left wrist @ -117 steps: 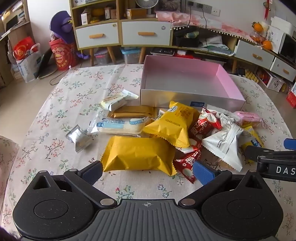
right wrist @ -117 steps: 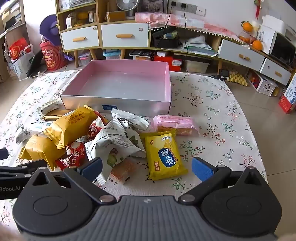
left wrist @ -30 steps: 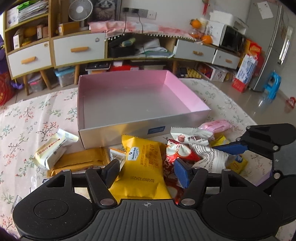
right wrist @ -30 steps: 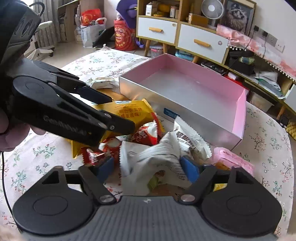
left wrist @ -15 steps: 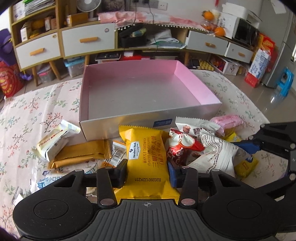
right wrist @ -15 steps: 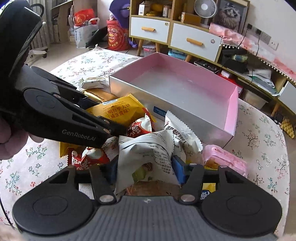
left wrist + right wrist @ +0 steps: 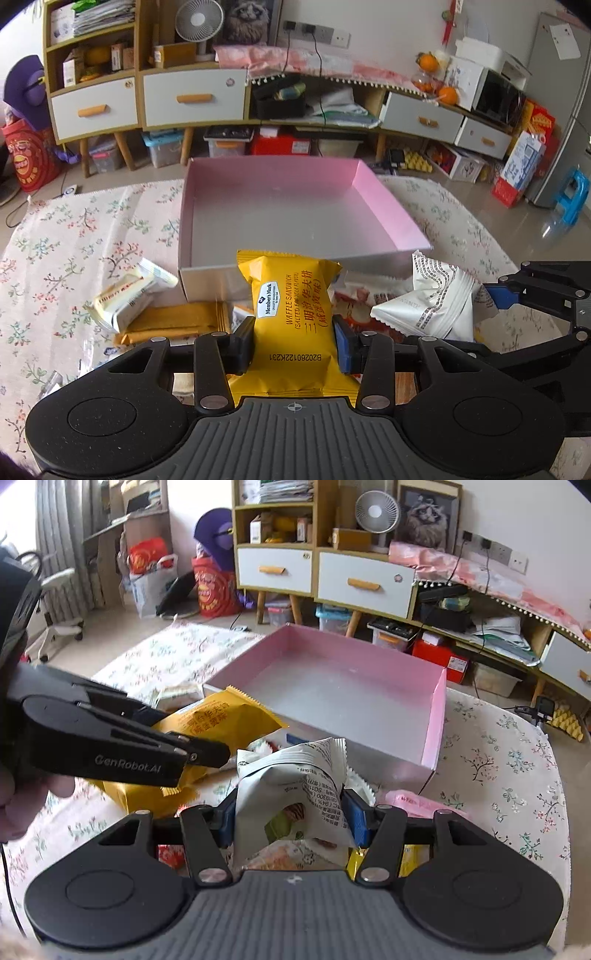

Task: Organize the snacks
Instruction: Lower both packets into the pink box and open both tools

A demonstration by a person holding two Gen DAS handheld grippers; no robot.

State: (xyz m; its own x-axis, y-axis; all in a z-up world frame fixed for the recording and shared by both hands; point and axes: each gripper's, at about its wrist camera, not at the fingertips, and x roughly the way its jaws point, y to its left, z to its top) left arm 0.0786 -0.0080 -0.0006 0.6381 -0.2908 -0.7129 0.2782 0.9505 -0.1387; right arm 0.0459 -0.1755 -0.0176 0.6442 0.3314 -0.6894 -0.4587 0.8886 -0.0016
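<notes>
— Two packets are held at once? Which is which?

— Yes. My left hand-held gripper (image 7: 293, 339) is closed on the yellow waffle packet (image 7: 291, 317), fingers pressing both of its sides. My right hand-held gripper (image 7: 290, 818) is clamped on the white packet (image 7: 295, 794) in the same way.

— Where do the packets sit relative to the box?

— Both are lifted above the desk (image 7: 74, 236), just in front of the near wall of the pink box (image 7: 288, 206). The yellow waffle packet overlaps that near wall in the left wrist view; the box floor is bare.

— What remains on the cloth?

— A cream packet (image 7: 125, 299) and a flat gold packet (image 7: 177, 321) lie left of the box, touching. A pink packet (image 7: 417, 801) lies by the right corner, and a red packet (image 7: 354, 317) lies between the two held ones.
</notes>
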